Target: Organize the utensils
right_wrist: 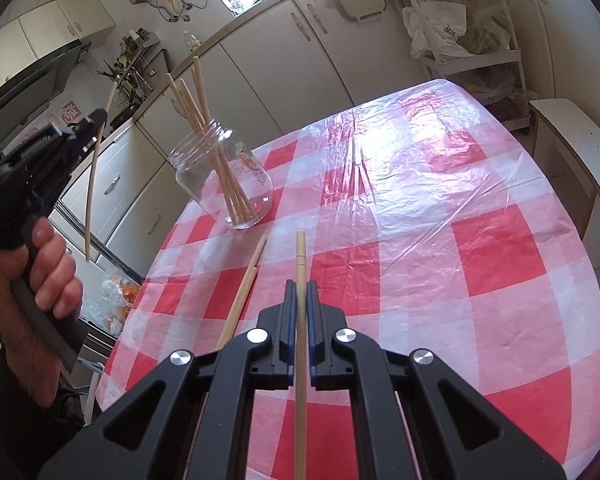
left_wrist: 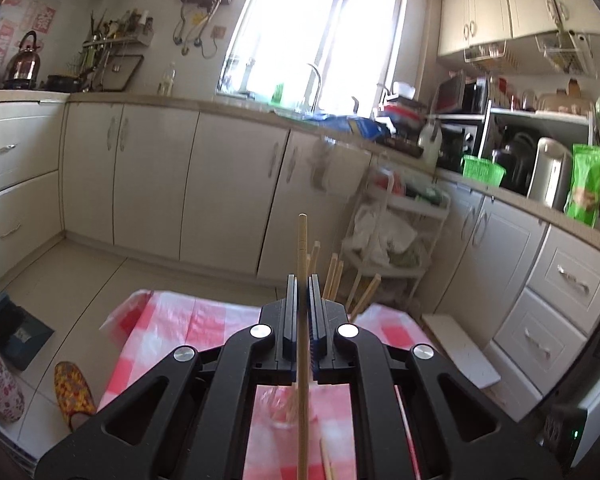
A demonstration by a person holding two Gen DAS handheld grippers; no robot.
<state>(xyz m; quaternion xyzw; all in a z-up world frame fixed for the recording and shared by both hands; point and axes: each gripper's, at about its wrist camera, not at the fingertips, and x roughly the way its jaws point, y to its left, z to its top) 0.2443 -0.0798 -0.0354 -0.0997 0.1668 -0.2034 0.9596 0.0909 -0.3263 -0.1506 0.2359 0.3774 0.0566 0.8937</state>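
A: What is your left gripper (left_wrist: 302, 280) doing at this moment?

B: Its jaws are pressed together on one wooden chopstick (left_wrist: 302, 320). You hold this chopstick upright, off the table. In the right wrist view you see the same left gripper (right_wrist: 96, 118) at the left side, with your left hand (right_wrist: 40, 280) around its handle, and the chopstick (right_wrist: 94, 184) hanging down from the jaws, beside the table edge.

A: And your right gripper (right_wrist: 300, 284)?

B: It is also clamped on a chopstick (right_wrist: 300, 340). This second chopstick points forward, above the red and white checked tablecloth (right_wrist: 480, 240).

A: Where are the other utensils?

B: A clear glass jar (right_wrist: 224, 180) stands on the tablecloth, near the left edge of the table. It has a bundle of chopsticks (right_wrist: 204, 140) inside, leaning to the left and sticking out over the rim. One loose chopstick (right_wrist: 244, 288) lies flat on the cloth, just beside your right gripper, between it and the jar. The jar is near your left gripper but apart from it.
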